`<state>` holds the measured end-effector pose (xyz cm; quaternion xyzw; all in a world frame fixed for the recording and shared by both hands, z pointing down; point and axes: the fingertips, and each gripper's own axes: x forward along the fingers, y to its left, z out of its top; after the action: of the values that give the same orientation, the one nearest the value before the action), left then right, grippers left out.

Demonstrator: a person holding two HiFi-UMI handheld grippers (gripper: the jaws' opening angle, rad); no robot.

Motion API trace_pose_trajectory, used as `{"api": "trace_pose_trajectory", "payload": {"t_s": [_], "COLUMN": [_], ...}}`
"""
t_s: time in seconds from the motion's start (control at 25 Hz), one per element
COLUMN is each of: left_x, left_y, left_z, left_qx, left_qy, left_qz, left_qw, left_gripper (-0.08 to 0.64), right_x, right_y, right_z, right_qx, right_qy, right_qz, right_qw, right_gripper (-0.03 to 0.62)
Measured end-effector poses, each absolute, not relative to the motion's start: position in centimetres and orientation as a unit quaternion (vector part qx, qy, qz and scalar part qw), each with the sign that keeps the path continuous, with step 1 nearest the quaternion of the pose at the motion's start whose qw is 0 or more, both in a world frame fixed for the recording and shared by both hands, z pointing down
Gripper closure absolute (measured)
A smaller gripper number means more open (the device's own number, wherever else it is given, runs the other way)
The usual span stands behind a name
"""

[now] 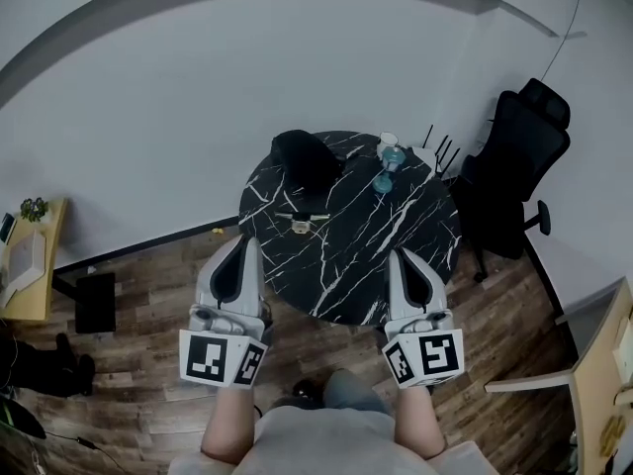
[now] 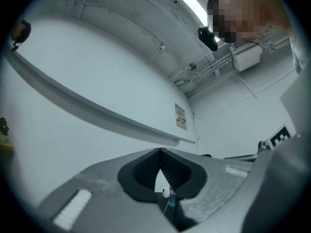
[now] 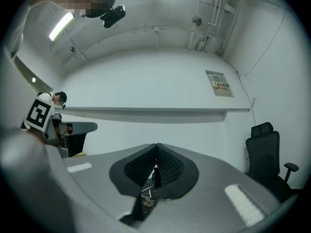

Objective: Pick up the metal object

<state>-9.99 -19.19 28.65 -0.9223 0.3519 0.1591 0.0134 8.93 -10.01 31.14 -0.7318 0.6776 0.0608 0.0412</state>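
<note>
A small metal object (image 1: 301, 222) lies on the near left part of a round black marble table (image 1: 396, 226). Both grippers hang in front of the table's near edge, short of the object and touching nothing. My left gripper (image 1: 249, 240) is shut and empty, its tips (image 2: 160, 150) meeting. My right gripper (image 1: 399, 253) is also shut and empty, with its tips (image 3: 156, 144) together. In the right gripper view a small brownish piece (image 3: 148, 203) on the marble shows through the gap below the pads.
On the table's far side sit a black rounded thing (image 1: 302, 156), a bluish bottle with a white cap (image 1: 389, 154) and thin black sticks (image 1: 441, 156). A black office chair (image 1: 516, 166) stands right of the table. A wooden desk (image 1: 30, 265) is far left.
</note>
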Motion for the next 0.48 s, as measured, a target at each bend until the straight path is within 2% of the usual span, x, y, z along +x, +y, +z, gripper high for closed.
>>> {"api": "trace_pose_trajectory", "payload": {"t_s": [0.48], "left_x": [-7.7], "left_y": [-24.5], "left_z": [29.6], "left_qx": [-0.922], "left_qy": [0.355], "left_qz": [0.152], "left_qw": [-0.004], "left_gripper": [0.555], "right_x": [11.4], "right_y": [-15.1], "right_z": [31.6], "right_qx": [-0.732], "right_qy": [0.679], "right_qz": [0.052], "right_qw": [0.027], "right_gripper": [0.595]}}
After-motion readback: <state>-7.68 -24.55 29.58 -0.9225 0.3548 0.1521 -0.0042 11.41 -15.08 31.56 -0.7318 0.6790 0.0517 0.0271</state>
